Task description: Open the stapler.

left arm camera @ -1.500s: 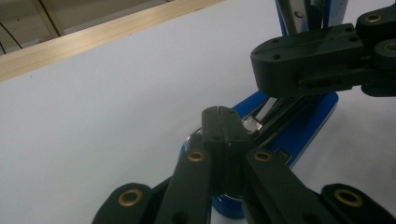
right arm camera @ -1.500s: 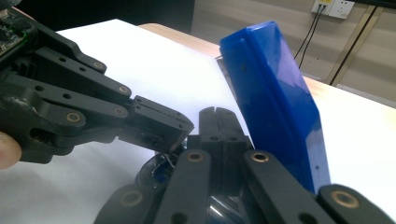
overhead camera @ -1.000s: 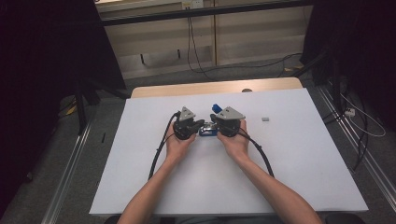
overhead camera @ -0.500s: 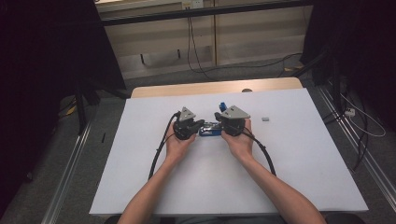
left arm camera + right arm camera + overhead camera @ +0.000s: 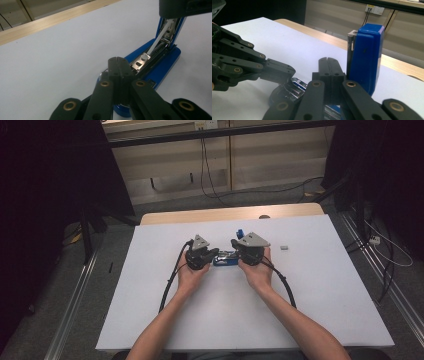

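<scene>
A blue stapler (image 5: pixel 225 259) lies on the white table sheet (image 5: pixel 150 285), swung open. Its blue lid (image 5: pixel 240 232) stands upright and the metal magazine (image 5: pixel 150 56) is bared. My left gripper (image 5: pixel 214 254) is shut with nothing between its jaws, and its tips (image 5: pixel 117 60) rest over the stapler's low end (image 5: pixel 125 110). My right gripper (image 5: pixel 235 251) is also shut and empty. In the right gripper view its tips (image 5: pixel 327 61) sit just left of the raised lid (image 5: pixel 365 57), facing the left gripper (image 5: pixel 274 71).
A small grey piece (image 5: pixel 284 248) lies on the sheet to the right of the hands. The wooden table edge (image 5: pixel 200 215) runs along the far side. Black cables (image 5: pixel 170 280) trail from both grippers toward the person.
The right gripper and the upright blue lid have shifted slightly to the right. The left gripper has stayed where it was.
</scene>
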The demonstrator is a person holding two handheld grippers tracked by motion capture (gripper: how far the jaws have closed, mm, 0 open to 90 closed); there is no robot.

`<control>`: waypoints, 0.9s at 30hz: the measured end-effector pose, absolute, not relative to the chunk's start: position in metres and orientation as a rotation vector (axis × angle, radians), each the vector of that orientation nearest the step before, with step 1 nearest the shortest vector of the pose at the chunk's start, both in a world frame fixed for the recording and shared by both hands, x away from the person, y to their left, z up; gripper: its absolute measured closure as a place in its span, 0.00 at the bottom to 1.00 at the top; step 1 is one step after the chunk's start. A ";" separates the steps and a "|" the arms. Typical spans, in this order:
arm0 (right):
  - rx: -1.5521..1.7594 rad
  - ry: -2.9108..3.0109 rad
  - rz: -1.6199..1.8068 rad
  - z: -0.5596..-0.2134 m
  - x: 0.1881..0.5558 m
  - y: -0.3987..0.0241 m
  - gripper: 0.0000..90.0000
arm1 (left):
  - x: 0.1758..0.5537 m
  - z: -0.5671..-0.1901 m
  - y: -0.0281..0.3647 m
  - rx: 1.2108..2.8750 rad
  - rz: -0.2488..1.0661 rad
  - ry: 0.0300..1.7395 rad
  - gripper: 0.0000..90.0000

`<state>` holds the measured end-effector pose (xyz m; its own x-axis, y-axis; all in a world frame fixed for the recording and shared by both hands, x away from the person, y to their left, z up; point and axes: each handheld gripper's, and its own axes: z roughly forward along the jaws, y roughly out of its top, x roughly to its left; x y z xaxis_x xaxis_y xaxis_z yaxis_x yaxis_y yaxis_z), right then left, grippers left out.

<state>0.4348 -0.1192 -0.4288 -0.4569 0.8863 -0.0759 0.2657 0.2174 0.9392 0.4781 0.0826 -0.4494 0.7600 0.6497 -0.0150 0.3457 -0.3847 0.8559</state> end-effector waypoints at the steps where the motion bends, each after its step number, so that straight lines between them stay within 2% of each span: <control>1: 1.058 1.846 1.245 -0.428 0.435 -0.120 1.00 | 0.478 -0.449 0.083 2.005 0.403 0.748 1.00; 27: 1.081 1.817 1.232 -0.422 0.431 -0.138 1.00 | 0.478 -0.450 0.083 2.003 0.406 0.743 1.00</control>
<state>0.4309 -0.1377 -0.4224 -0.4231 0.9024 -0.0815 0.2579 0.2061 0.9439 0.4781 0.0830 -0.4501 0.7623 0.6471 -0.0116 0.3400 -0.3851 0.8580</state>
